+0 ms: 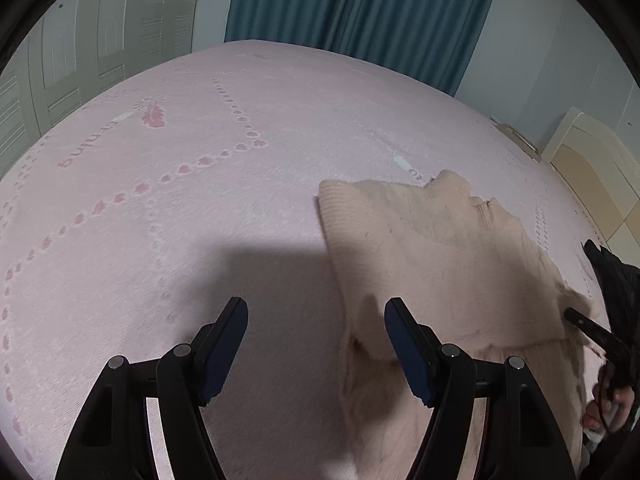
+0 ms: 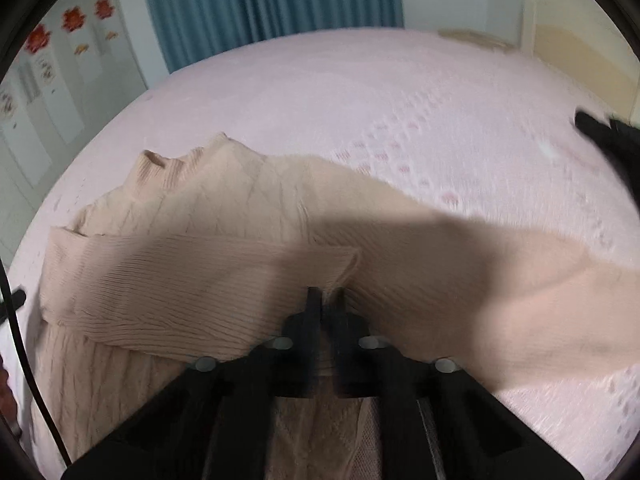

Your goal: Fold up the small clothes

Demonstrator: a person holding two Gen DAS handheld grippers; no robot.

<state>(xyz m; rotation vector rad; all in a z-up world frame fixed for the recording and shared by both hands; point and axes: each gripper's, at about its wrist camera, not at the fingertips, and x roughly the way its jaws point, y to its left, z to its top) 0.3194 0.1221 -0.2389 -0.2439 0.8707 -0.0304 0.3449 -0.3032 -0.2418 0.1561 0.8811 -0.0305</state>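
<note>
A small beige knit sweater (image 1: 440,248) lies on the pink bed sheet (image 1: 240,140), with its collar toward the far side. My left gripper (image 1: 316,312) is open and empty, hovering over the sheet at the sweater's left edge; its right finger is above the fabric. In the right wrist view the sweater (image 2: 180,216) has one ribbed sleeve folded across the body. My right gripper (image 2: 326,294) is shut on the sweater's sleeve cuff. The right gripper also shows at the right edge of the left wrist view (image 1: 580,320).
The pink sheet (image 2: 400,100) spreads wide around the sweater. A dark garment (image 2: 608,136) lies at the right edge of the bed. Teal curtains (image 1: 360,8) and a white wardrobe (image 1: 100,40) stand behind; a cream headboard (image 1: 592,160) is at right.
</note>
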